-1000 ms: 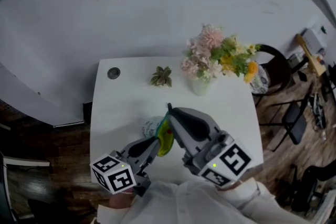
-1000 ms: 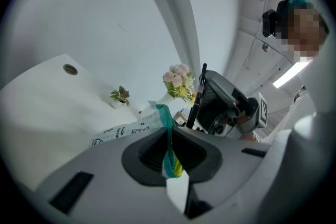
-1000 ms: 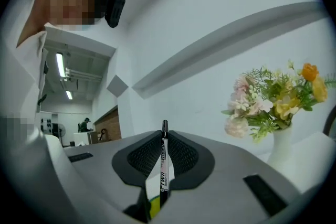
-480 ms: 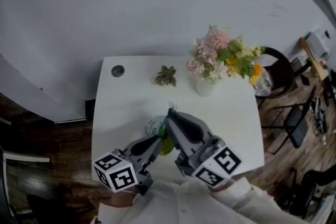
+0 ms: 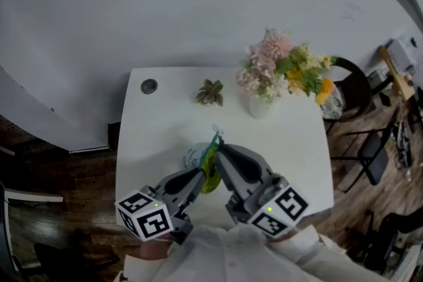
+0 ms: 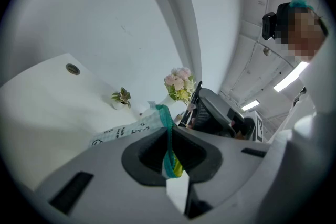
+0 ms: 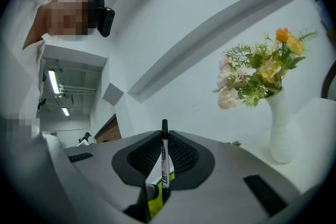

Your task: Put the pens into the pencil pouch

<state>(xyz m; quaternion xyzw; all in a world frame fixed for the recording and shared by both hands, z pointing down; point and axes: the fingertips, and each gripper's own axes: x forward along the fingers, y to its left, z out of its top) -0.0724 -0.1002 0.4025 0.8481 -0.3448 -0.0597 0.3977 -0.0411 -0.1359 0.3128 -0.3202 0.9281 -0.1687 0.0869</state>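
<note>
Shift since a second ago is small: the right gripper (image 7: 164, 162), jaws clenched on a white-barrelled pen with a black cap (image 7: 164, 149), has dipped and rolled slightly toward the pale printed fabric pencil pouch with a teal zip (image 6: 128, 131). The left gripper (image 6: 170, 157) has stayed put, jaws pinching the pouch's zip edge over the middle of the white table (image 5: 152, 135). From the pouch, a small potted succulent (image 5: 210, 93) sits at 12 o'clock, a white vase of pink and yellow flowers (image 5: 259, 105) at 1 o'clock, a round grey grommet (image 5: 149, 86) at 10 o'clock. Bare tabletop runs to the edges at 9 and 3 o'clock.
</note>
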